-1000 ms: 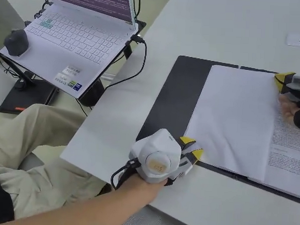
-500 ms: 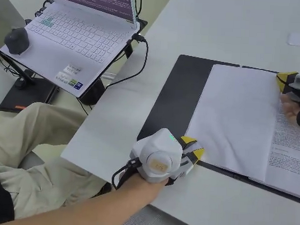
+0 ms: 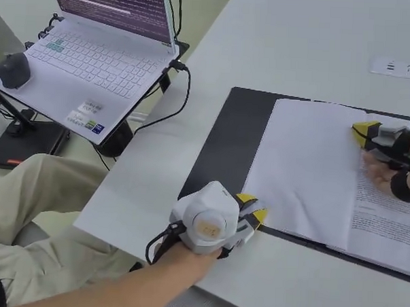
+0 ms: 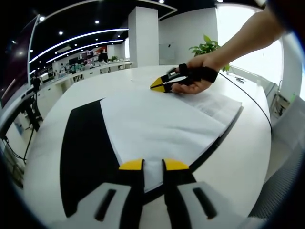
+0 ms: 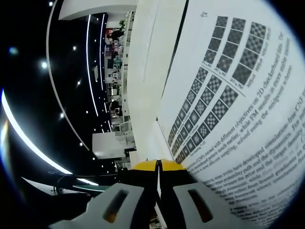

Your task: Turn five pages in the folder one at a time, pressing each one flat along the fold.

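Note:
A black folder lies open on the white table. Its left page is blank and its right page is printed. My left gripper rests at the blank page's near left corner, jaws a narrow gap apart, with the page showing between the tips. My right gripper is shut, its tips down on the paper by the fold at the far end. Its own view has the shut tips against the printed page with checkerboard figures. The left gripper view catches the right gripper across the page.
A white laptop sits on a stand left of the table, with a black cable hanging by the table edge. A white socket plate lies beyond the folder. A person's beige trouser leg is below the table's left edge.
The head camera has shifted. My right gripper has slid a little toward me along the fold. The left gripper has stayed at the page corner.

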